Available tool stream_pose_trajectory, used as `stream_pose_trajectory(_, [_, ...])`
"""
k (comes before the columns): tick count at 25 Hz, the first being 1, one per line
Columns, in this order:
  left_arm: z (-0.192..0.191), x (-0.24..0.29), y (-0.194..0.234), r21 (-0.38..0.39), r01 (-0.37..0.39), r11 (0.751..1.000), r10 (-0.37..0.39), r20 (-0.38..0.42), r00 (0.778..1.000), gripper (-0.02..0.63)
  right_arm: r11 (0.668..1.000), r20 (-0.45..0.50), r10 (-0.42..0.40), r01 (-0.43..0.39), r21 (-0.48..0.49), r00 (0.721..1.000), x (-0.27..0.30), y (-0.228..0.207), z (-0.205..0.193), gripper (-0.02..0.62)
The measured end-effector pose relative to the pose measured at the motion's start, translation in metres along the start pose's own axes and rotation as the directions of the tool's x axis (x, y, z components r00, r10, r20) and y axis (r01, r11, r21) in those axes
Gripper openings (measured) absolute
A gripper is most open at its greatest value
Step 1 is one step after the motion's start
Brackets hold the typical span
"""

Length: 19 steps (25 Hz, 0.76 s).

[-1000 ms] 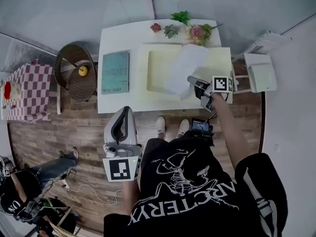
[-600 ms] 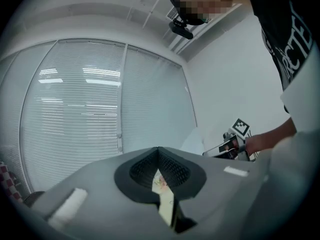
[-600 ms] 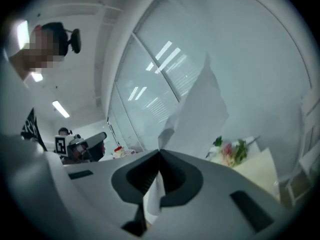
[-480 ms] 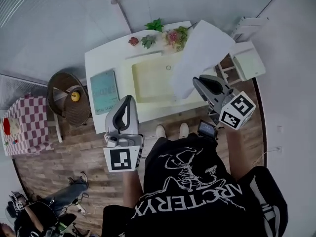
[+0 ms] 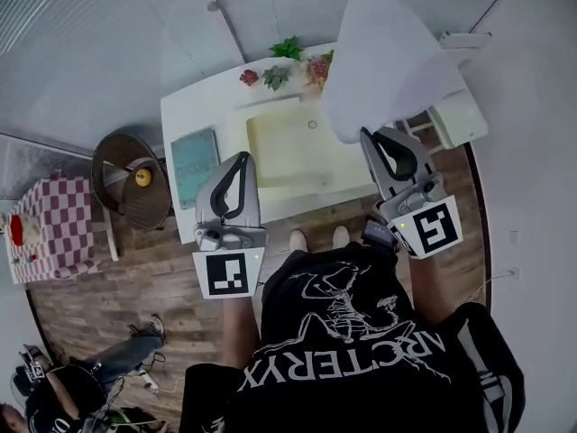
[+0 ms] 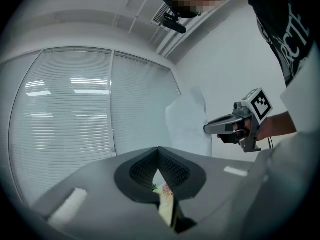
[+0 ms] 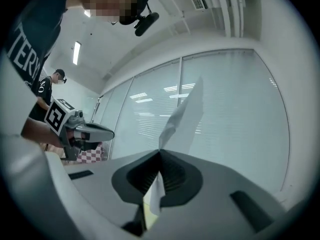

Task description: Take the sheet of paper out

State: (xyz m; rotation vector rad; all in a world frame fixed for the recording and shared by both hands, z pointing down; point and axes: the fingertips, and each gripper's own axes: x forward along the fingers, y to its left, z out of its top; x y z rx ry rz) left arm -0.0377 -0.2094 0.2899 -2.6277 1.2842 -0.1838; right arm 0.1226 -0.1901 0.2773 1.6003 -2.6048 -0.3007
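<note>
A white sheet of paper (image 5: 388,57) hangs in the air above the table's right end, and my right gripper (image 5: 368,133) is shut on its lower edge. In the right gripper view the paper (image 7: 185,114) rises from the closed jaws of the right gripper (image 7: 160,151). A pale yellow folder (image 5: 288,147) lies flat on the white table (image 5: 203,106), apart from the sheet. My left gripper (image 5: 245,157) is held level over the table's front edge, shut and with nothing in it. The left gripper view shows the left gripper (image 6: 158,149), the paper (image 6: 187,124) and the right gripper (image 6: 207,129) beside it.
A teal book (image 5: 194,156) lies at the table's left, and flowers (image 5: 288,48) line its back edge. A wicker chair (image 5: 131,183) and a checked table (image 5: 45,233) stand to the left. A white stand (image 5: 460,120) is at the right. Another person (image 5: 54,395) sits at the bottom left.
My right gripper has risen and rolled with the paper, lifting the sheet off the yellow folder into the air. The left gripper has come up and forward a little.
</note>
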Motion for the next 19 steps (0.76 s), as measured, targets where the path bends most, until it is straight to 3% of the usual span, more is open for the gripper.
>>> stream_pose_trajectory(19, [-0.001,-0.011,0.015,-0.036,-0.04,0.999,0.041,0.023,0.999,0.008,1.0,-0.014,0.001,-0.001,-0.001,1.0,0.001,0.009,0.003,0.014])
